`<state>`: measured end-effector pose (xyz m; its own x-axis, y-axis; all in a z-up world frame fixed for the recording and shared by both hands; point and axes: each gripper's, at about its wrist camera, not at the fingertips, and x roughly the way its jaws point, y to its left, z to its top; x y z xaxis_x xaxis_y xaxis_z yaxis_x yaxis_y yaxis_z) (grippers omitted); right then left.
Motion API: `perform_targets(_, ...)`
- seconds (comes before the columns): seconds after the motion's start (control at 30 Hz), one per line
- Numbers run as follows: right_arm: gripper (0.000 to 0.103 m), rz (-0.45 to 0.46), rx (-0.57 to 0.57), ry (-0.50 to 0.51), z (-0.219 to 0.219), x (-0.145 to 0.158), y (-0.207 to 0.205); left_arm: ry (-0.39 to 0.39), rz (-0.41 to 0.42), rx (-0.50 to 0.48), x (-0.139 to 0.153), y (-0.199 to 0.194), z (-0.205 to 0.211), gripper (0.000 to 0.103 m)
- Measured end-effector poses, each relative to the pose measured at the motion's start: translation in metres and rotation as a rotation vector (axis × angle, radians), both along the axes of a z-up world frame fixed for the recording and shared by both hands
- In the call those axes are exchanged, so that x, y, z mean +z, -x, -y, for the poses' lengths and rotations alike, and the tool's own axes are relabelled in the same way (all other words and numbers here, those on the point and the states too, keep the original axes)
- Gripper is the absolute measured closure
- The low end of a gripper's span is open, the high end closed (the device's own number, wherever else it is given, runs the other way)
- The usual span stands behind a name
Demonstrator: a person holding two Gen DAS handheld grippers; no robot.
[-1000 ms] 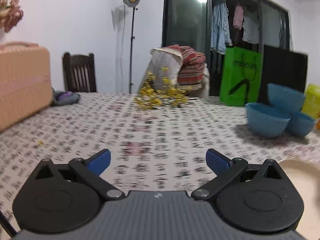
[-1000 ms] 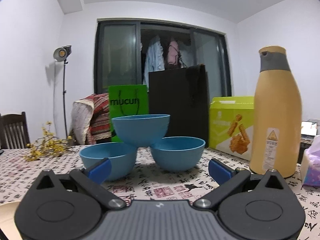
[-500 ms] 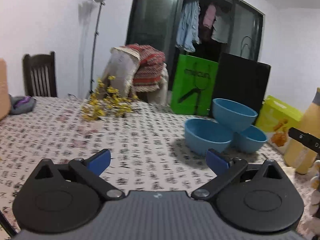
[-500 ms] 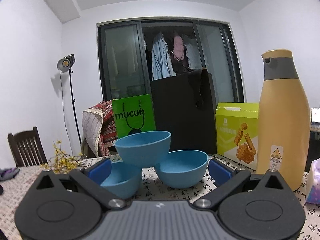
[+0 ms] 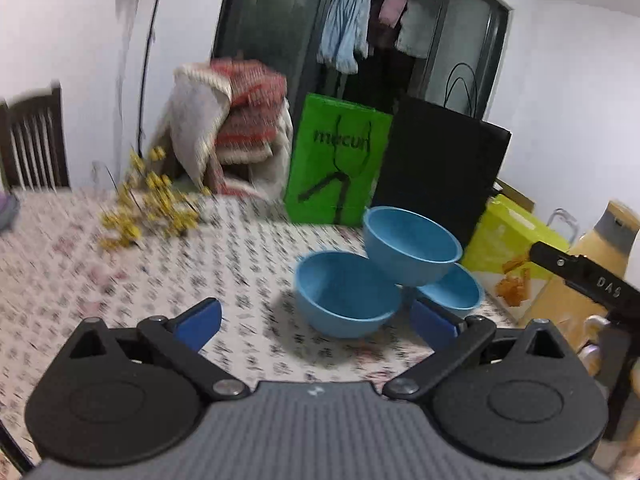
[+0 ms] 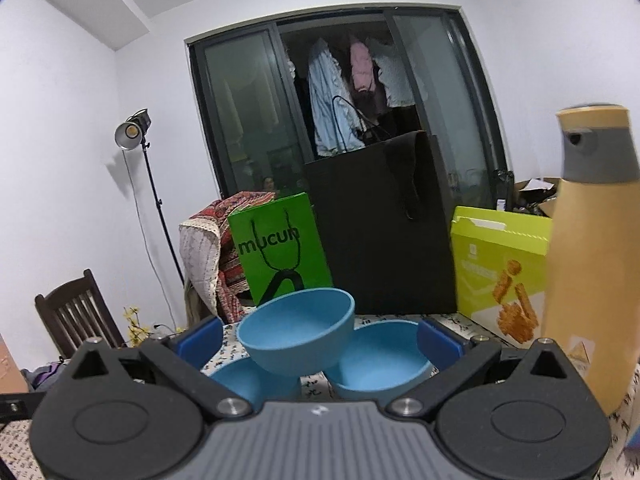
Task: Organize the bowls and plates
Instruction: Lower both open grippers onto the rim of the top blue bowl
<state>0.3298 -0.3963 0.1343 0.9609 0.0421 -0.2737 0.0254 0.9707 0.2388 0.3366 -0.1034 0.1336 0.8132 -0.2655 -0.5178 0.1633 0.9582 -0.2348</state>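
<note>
Three blue bowls stand together on the patterned tablecloth (image 5: pixel 120 280). The top bowl (image 5: pixel 412 250) (image 6: pixel 298 330) rests tilted on the rims of the left bowl (image 5: pixel 346 296) (image 6: pixel 252 380) and the right bowl (image 5: pixel 452 290) (image 6: pixel 384 362). My left gripper (image 5: pixel 316 322) is open, low over the table just short of the left bowl. My right gripper (image 6: pixel 318 342) is open too, and the bowls show between its blue pads; the top bowl sits just beyond them. Part of the right gripper shows at the right edge of the left wrist view.
A tall yellow bottle (image 6: pixel 588 256) stands close on the right, next to a yellow-green snack box (image 6: pixel 500 276). A green bag (image 6: pixel 280 252) and a black bag (image 6: pixel 380 224) stand behind the bowls. Yellow flowers (image 5: pixel 148 204) lie on the table to the left. A dark chair (image 6: pixel 76 312) stands at the far left.
My left gripper swung right and closer to the bowls; the pink case and the pale plate left its view. My right gripper rose and moved closer, so the bowls sit lower between its fingers.
</note>
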Motion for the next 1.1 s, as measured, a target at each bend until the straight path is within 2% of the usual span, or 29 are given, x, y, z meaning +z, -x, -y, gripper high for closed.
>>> perform_targets(0.07,0.0,-0.001,0.011,-0.013,0.001,0.01,-0.009,0.027,-0.03,-0.004,0.005,-0.012,0.003,0.0)
perform_targets(0.27,0.0,-0.023,0.031,-0.065,0.005,0.044,-0.047,0.042,-0.041,0.039,0.023,-0.05,0.018,0.0)
perform_targets(0.43,0.0,-0.053,0.046,-0.124,0.008,0.051,-0.082,0.066,-0.07,0.074,0.031,-0.085,0.032,0.0)
perform_targets(0.6,0.0,-0.092,-0.027,-0.146,0.009,0.037,-0.118,0.059,-0.07,0.104,0.028,-0.11,0.045,0.0)
perform_targets(0.8,0.0,-0.148,-0.057,-0.178,0.023,-0.003,-0.148,0.042,-0.109,0.118,0.013,-0.14,0.057,0.0)
perform_targets(0.9,0.004,-0.197,-0.054,-0.148,0.029,-0.016,-0.161,0.045,-0.127,0.128,0.004,-0.153,0.063,0.0)
perform_targets(1.03,0.006,-0.206,-0.056,-0.161,0.038,-0.022,-0.166,0.041,-0.156,0.142,-0.007,-0.172,0.072,0.0)
perform_targets(1.1,0.011,-0.212,-0.06,-0.141,0.037,-0.023,-0.169,0.029,-0.162,0.148,-0.012,-0.179,0.078,0.0)
